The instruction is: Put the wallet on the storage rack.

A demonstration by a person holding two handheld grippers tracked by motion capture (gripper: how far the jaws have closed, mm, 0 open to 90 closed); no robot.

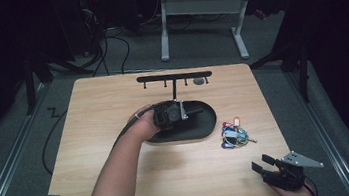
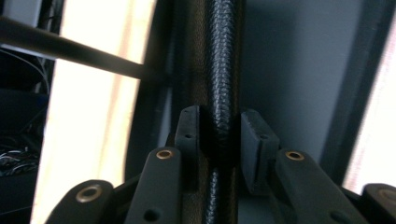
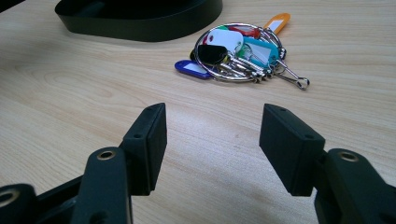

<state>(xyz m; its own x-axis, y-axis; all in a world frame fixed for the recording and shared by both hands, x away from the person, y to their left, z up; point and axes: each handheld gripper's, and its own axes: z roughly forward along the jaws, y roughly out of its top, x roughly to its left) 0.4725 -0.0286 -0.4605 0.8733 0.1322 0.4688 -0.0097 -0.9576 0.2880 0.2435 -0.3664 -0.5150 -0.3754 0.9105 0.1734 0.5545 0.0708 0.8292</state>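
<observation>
My left gripper [image 1: 190,111] reaches over a black oval tray [image 1: 207,128] in the middle of the table. In the left gripper view its gripper [image 2: 219,135] straddles the tray's black textured rim [image 2: 223,65]. The pads stand close on either side of the rim, with thin dark gaps. A bunch of keys [image 1: 235,135] with coloured tags lies on the wood right of the tray. My right gripper [image 1: 265,163] rests near the table's front right corner. In the right gripper view that gripper [image 3: 212,140] is open and empty, facing the keys [image 3: 238,53] and the tray [image 3: 140,23].
A black T-shaped hook rack [image 1: 174,77] rises from the tray's far side; its rod [image 2: 70,51] crosses the left gripper view. The wooden table [image 1: 99,117] stands on grey floor, with cables at the left and a white desk frame [image 1: 163,24] behind.
</observation>
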